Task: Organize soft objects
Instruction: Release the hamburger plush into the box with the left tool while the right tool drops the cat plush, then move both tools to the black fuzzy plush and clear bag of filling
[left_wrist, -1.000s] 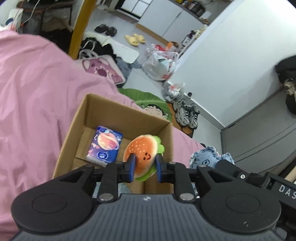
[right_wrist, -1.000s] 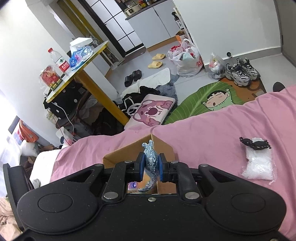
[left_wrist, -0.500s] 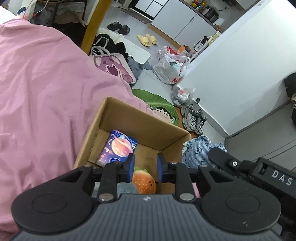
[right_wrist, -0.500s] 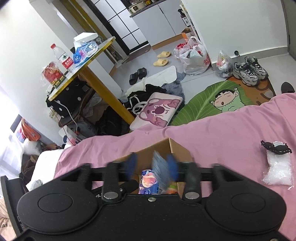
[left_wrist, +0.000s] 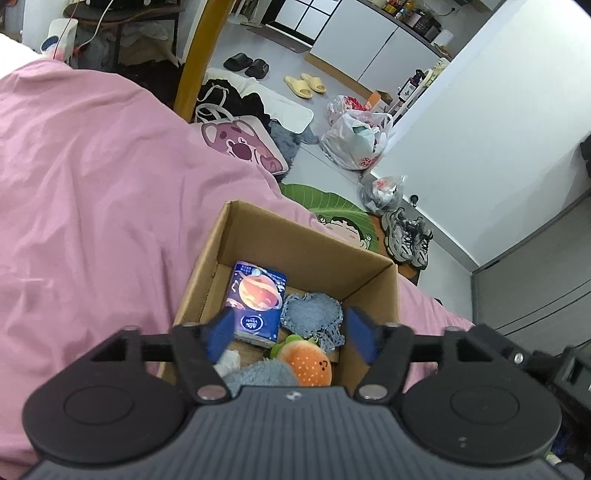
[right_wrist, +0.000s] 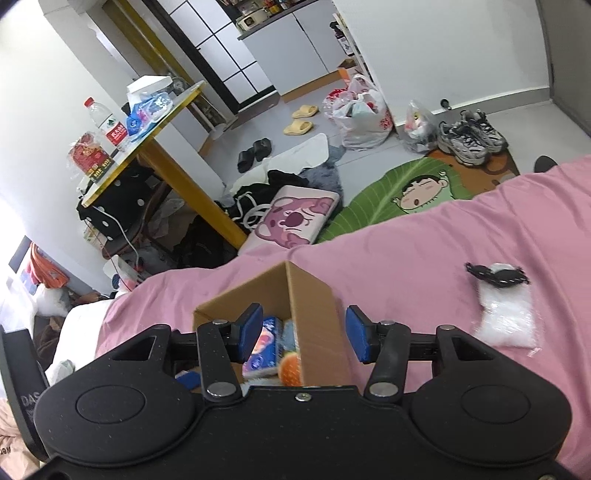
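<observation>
The burger plush (left_wrist: 308, 363) and the denim piece (left_wrist: 312, 314) are now seen lying inside the cardboard box (left_wrist: 310, 236) on the pink bed (left_wrist: 92, 192), beside the tissue pack (left_wrist: 258, 302) at the box's 10 o'clock, so the drop-off step is judged done. The left hand-held gripper (left_wrist: 291, 332) has just been opened wide and the right hand-held gripper (right_wrist: 304, 336) part-way, both released with nothing pressed between the pads. Next, the clear bag (right_wrist: 506, 317) at the right view's 3 o'clock is probably to be fetched, calling for a reach away from the box.
</observation>
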